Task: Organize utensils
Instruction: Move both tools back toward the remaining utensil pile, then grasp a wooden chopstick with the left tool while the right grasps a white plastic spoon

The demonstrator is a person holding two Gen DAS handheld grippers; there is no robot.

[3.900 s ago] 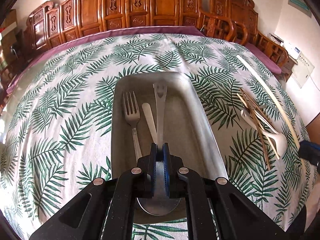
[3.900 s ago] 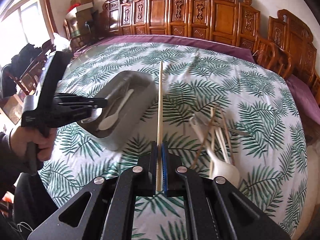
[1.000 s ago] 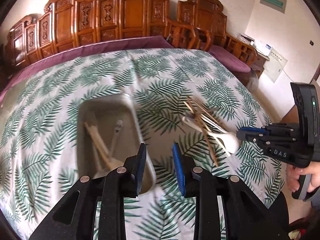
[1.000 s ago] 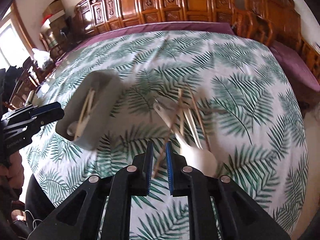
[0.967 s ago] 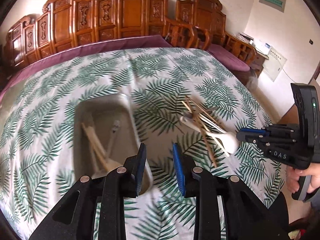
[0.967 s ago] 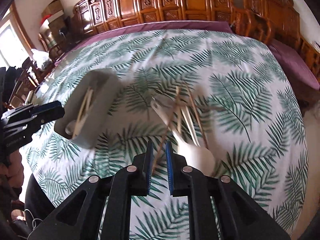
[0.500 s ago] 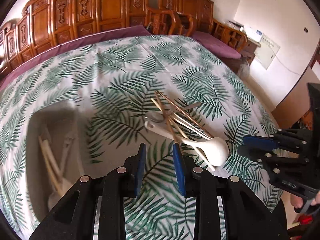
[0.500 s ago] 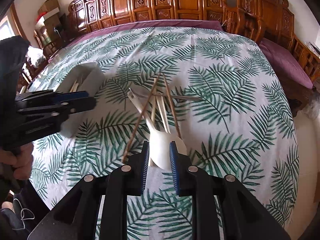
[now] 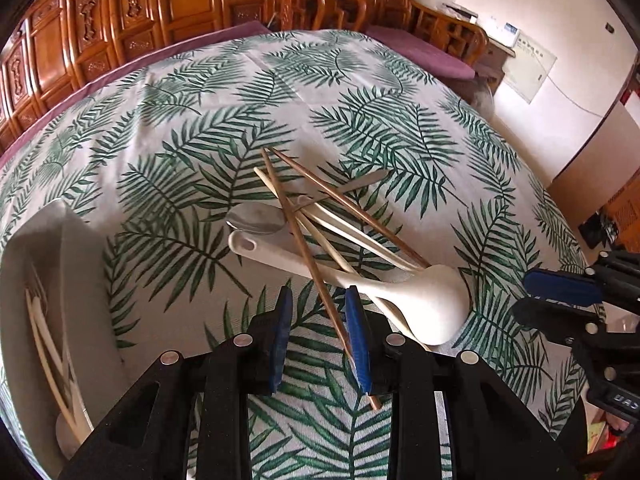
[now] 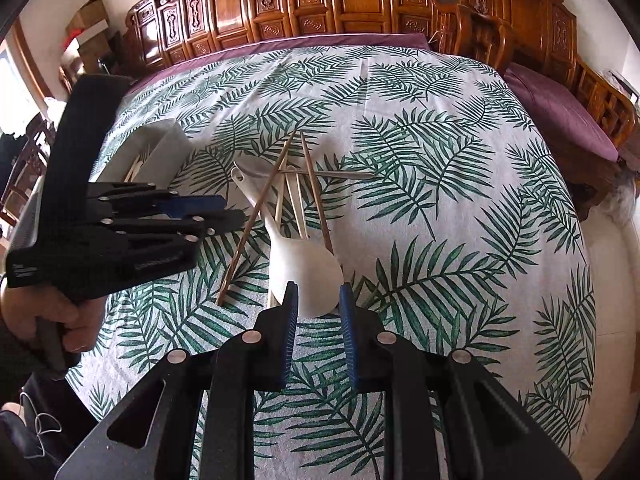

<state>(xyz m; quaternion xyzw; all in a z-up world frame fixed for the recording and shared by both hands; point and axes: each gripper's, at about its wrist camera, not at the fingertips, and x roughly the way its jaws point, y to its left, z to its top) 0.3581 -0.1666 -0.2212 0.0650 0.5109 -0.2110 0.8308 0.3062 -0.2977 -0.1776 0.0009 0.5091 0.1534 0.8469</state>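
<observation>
The left hand-held gripper hangs open over the table, its blue-padded fingers spread with a clear gap between them. A dark brown chopstick runs up through that gap, close against the right finger; the pictures do not show whether the pad touches it, and it is not clamped. Just ahead of this gripper lies a heap of utensils: a white ladle with its bowl ahead and to the right, its handle reaching away to the left, a metal spoon beyond it, pale chopsticks and a second brown chopstick crossing over them. To the left of this gripper, at the edge of the view, stands a metal tray holding pale utensils.

The right hand-held gripper is open too, its fingers apart and holding nothing. The ladle's bowl lies straight ahead of it, showing between the fingertips, with the heap of chopsticks fanning out beyond. The tray sits well ahead and to its left, partly hidden behind the left gripper. The person's hand grips that tool's handle at the left edge. A leaf-print tablecloth covers the table.
</observation>
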